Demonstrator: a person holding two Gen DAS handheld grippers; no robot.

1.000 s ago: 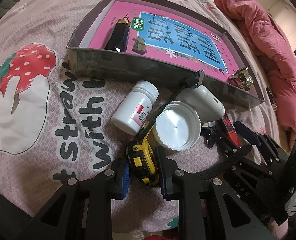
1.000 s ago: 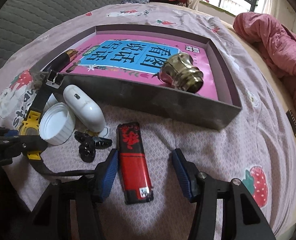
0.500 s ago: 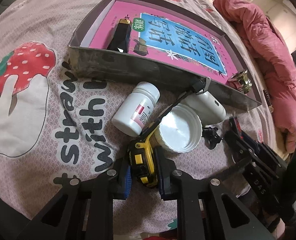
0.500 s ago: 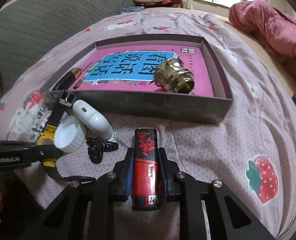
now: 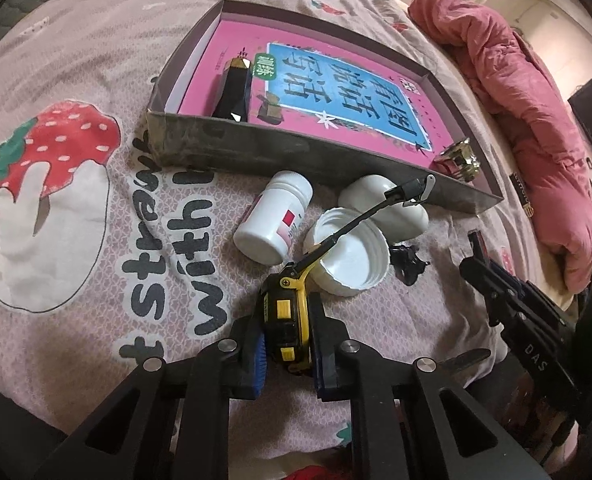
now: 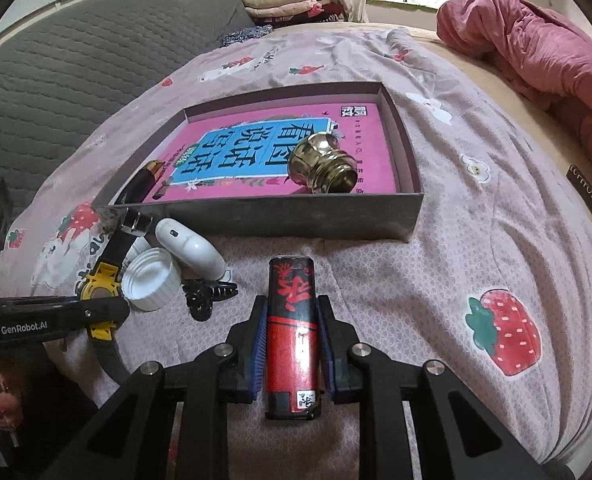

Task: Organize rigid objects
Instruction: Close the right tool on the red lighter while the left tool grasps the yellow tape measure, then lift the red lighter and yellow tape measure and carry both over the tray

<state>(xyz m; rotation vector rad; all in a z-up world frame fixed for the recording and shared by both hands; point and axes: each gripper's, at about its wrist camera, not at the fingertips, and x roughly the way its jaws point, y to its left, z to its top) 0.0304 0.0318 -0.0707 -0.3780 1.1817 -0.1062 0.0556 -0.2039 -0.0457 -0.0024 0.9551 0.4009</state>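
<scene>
My left gripper [image 5: 286, 344] pinched the yellow watch [image 5: 286, 320]; my right gripper [image 6: 292, 354] clamped the red lighter [image 6: 292, 336], the tray [image 6: 296, 216] at twelve o'clock. I judged the watch's trailing strap might drag the white cap [image 5: 347, 256].

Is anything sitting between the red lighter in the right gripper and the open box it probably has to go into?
Nothing visible blocks it. The right gripper is shut on the red lighter, and only bare bedsheet lies between it and the box. The box's near wall must be cleared, and the brass knob lies just behind it.
</scene>
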